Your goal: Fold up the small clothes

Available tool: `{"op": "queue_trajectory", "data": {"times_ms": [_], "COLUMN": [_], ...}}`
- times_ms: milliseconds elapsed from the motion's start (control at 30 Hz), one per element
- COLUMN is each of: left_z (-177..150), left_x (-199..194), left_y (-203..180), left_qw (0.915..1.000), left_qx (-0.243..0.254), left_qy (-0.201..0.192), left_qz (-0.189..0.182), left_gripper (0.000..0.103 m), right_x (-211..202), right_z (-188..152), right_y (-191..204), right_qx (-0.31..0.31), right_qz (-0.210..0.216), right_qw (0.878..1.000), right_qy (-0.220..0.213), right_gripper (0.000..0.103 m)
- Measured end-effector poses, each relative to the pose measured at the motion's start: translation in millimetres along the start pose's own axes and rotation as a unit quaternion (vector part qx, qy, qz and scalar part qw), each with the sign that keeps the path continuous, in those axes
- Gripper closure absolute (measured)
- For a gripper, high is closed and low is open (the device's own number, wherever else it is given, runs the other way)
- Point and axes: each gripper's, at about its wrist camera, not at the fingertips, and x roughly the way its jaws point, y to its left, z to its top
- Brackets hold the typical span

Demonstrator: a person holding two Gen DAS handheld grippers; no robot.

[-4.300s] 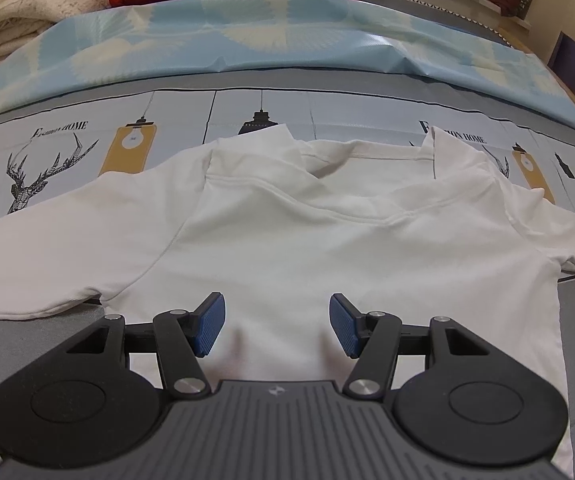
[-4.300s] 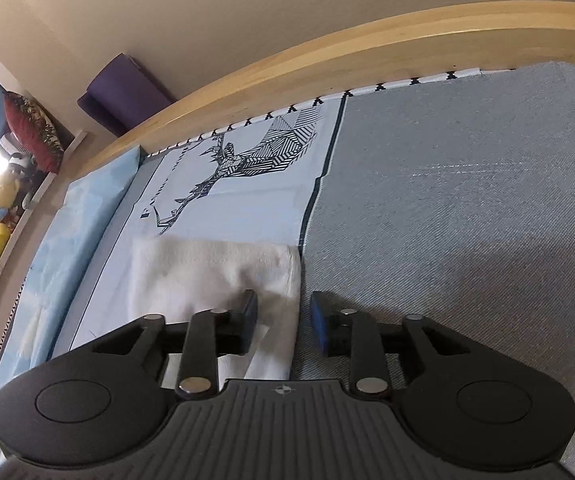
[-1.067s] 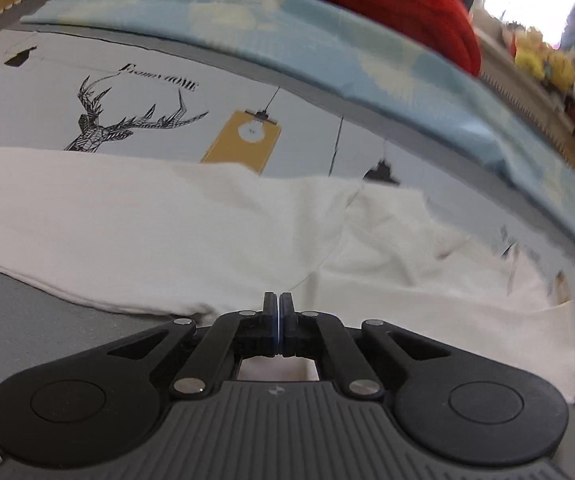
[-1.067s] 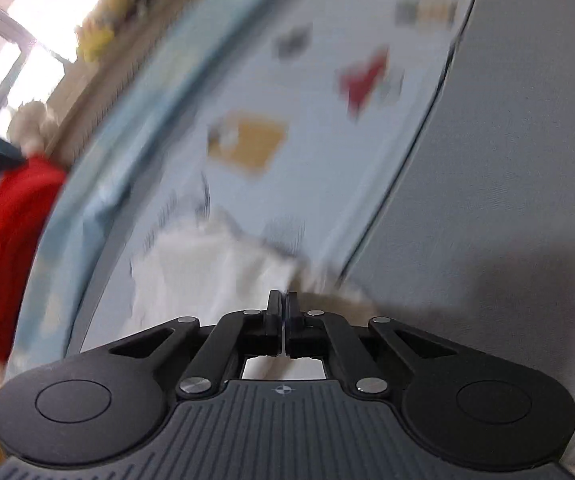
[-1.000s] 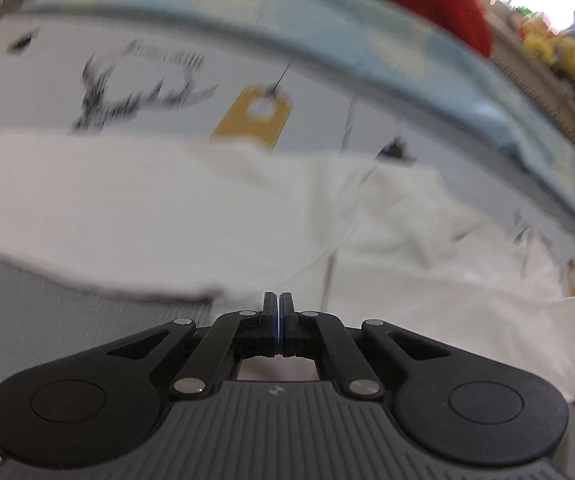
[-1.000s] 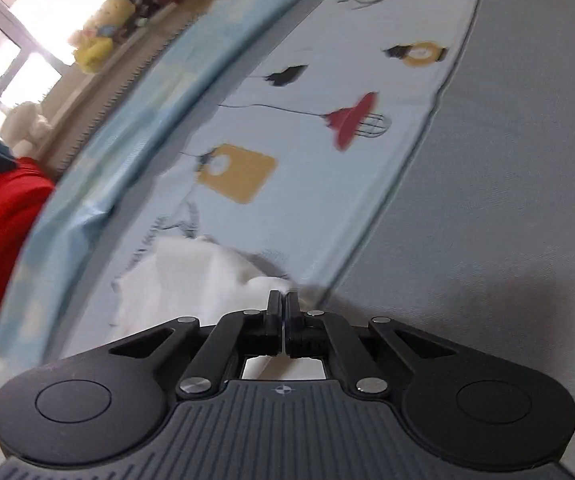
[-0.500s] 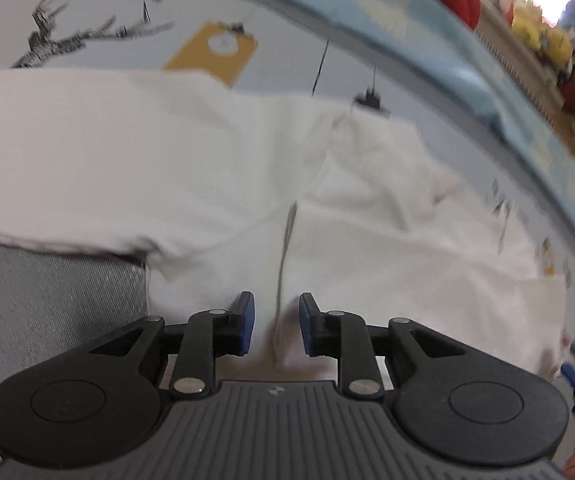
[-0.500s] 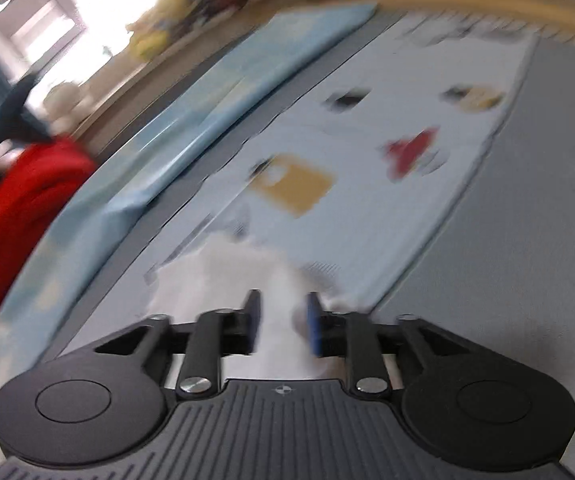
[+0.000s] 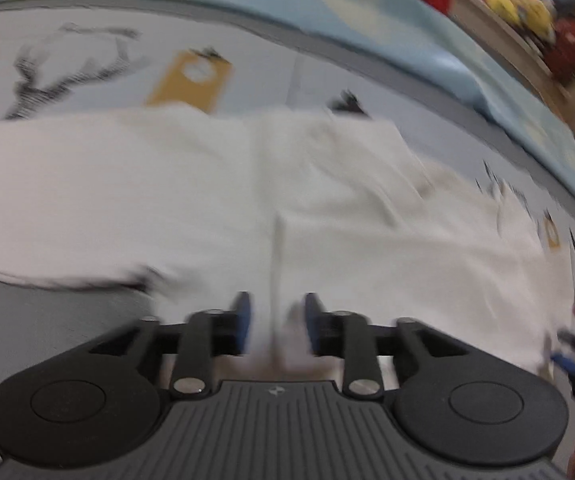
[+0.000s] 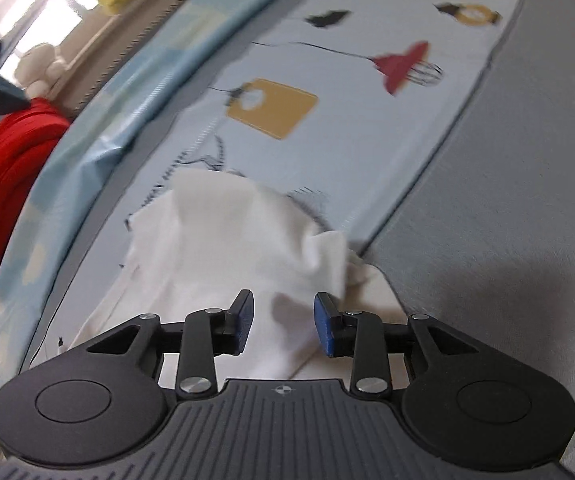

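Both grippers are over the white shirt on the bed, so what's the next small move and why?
Probably lift both clear of the white shirt. The left gripper and right gripper have jaws opening, cloth lies between the pads unpinched, and a fold already lies across the shirt, so letting go looks finished.

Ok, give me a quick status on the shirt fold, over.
Left gripper and right gripper opening, pads off the cloth. White shirt lying on the printed bedsheet, part folded. Nothing in the way.

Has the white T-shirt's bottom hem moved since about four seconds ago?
Yes. The white cotton T-shirt has been folded: its hem, then near the left gripper, now lies up by the yellow lamp print on the bedsheet.
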Motion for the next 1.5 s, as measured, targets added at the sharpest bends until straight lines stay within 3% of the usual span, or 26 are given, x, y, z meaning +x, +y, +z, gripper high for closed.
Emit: {"op": "queue_trajectory", "data": {"times_ms": [67,100,133,167,267,367,500,667,733,800,833,900,967,1067,1133,1200,1333,1500], "left_z": [-5,-7,-8,-9,1,10,10,10,9,6,3,4,7,12,12,17,28,32], "left_x": [11,15,16,15,-3,-19,-13,-27,-14,8,12,7,-6,-15,-18,-19,-17,-10], "left_y": [-5,-7,-9,-12,-14,-11,-5,-12,-8,6,10,12,12,21,27,31,38,41], "left_qw": [0.9997,0.9995,0.9994,0.9992,0.9980,0.9939,0.9918,0.9939,0.9978,0.9987,0.9983,0.9984,0.9981,0.9958,0.9942,0.9929,0.9889,0.9868], "left_qx": [0.010,0.014,0.024,0.034,0.040,0.025,0.010,0.025,0.009,-0.014,-0.023,-0.032,-0.033,-0.063,-0.082,-0.089,-0.107,-0.122], "left_qy": [0.017,0.020,0.016,0.012,-0.043,-0.088,-0.060,-0.088,-0.055,0.003,0.014,0.005,-0.029,-0.059,-0.067,-0.078,-0.101,-0.096], "left_qz": [0.015,0.020,0.020,0.016,0.026,0.062,0.112,0.061,0.036,0.049,0.053,0.046,0.043,0.030,0.018,0.008,-0.020,-0.045], "left_gripper": [0.069,0.077,0.098,0.101,0.102,0.102,0.100,0.099,0.099,0.099,0.099,0.099,0.098,0.098,0.098,0.094,0.074,0.074], "right_x": [-1,-1,-1,-2,-2,-5,-1,10,7,0,-2,4,7,-9,-21,-21,-7,12], "right_z": [-1,-1,-2,-3,-4,-4,-5,-5,-5,-6,-5,-5,-4,-2,-1,0,-4,-15], "right_y": [2,5,7,8,10,14,16,4,6,14,16,13,-2,10,21,23,14,16], "right_qx": [-0.005,-0.012,-0.017,-0.020,-0.022,-0.030,-0.032,-0.016,-0.017,-0.039,-0.047,-0.045,-0.010,-0.024,-0.052,-0.049,-0.027,-0.034], "right_qz": [0.000,-0.001,-0.001,-0.002,0.002,0.015,0.017,-0.055,-0.056,-0.055,-0.050,-0.066,-0.094,-0.092,-0.058,-0.025,-0.033,-0.038], "right_qw": [1.000,1.000,1.000,1.000,1.000,0.999,0.999,0.998,0.998,0.998,0.997,0.997,0.995,0.995,0.994,0.996,0.999,0.998], "right_qy": [-0.001,-0.003,-0.005,-0.006,-0.006,-0.012,0.002,0.019,0.013,-0.011,-0.018,0.005,0.012,-0.037,-0.075,-0.063,-0.016,0.035], "right_gripper": [0.068,0.068,0.068,0.068,0.068,0.068,0.068,0.068,0.068,0.068,0.068,0.069,0.070,0.067,0.067,0.068,0.067,0.068]}}
